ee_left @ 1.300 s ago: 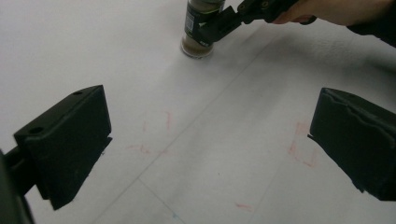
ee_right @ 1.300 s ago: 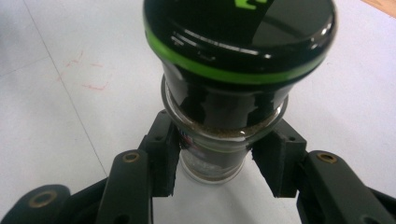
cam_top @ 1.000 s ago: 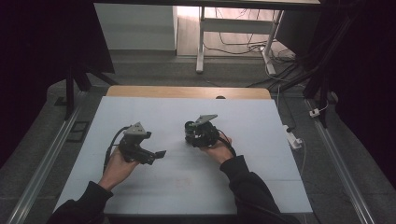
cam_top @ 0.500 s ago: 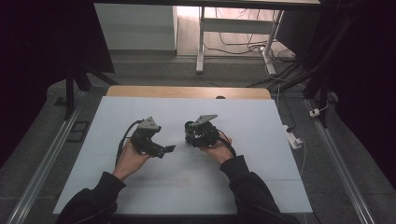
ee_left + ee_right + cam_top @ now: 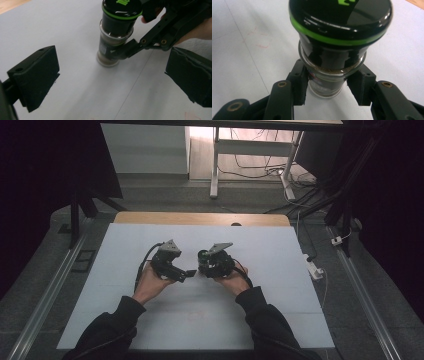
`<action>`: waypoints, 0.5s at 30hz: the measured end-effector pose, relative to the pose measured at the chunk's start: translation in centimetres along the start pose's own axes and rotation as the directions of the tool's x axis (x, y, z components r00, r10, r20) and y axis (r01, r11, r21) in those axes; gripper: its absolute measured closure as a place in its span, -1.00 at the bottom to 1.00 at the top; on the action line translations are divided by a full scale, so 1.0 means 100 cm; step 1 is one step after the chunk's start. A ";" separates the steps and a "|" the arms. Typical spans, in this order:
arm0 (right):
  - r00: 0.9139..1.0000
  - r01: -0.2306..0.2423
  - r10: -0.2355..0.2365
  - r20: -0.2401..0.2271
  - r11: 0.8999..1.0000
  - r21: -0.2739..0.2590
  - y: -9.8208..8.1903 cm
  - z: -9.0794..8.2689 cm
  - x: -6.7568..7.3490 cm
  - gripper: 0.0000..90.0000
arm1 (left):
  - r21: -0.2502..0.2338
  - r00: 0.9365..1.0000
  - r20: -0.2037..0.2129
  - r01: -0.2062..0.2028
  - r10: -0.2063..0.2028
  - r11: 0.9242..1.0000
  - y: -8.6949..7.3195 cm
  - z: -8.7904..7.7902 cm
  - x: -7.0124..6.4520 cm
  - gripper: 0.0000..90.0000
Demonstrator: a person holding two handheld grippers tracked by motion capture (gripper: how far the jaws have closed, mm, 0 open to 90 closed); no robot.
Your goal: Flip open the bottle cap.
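Approaching from the left, the left gripper (image 5: pixel 189 273) is holding its jaws wide apart with nothing between them, facing the spice grinder (image 5: pixel 113 37). That glass grinder is standing upright on the white table (image 5: pixel 280 270), clamped around its body by the right gripper (image 5: pixel 329 92). Knocking the heavy black cap (image 5: pixel 340 17) sideways could be tipping it or twisting it out of that low grip.

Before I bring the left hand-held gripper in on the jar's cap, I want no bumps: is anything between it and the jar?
Nothing visible lies on the white table between the left hand-held gripper, jaws open, and the jar. The right hand-held gripper clamps the glass body below the cap.
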State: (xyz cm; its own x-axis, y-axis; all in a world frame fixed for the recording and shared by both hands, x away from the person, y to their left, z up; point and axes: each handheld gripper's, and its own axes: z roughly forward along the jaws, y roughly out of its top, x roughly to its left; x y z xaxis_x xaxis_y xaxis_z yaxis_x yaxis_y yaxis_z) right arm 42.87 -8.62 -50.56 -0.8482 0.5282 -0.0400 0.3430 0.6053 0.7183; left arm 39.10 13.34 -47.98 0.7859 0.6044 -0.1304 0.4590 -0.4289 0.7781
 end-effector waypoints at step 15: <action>1.000 0.001 -0.001 0.000 1.000 -0.001 0.000 0.000 0.000 0.17 | -0.003 0.998 0.030 -0.064 0.064 0.998 0.007 0.004 -0.003 0.59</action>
State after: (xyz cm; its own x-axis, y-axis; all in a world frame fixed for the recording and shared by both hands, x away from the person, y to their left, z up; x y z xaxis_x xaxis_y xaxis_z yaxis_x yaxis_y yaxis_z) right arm 42.86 -8.61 -50.57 -0.8484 0.5278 -0.0405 0.3421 0.6051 0.7189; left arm 39.37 12.57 -47.65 0.8256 0.5555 -0.0989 0.4069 -0.4647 0.7864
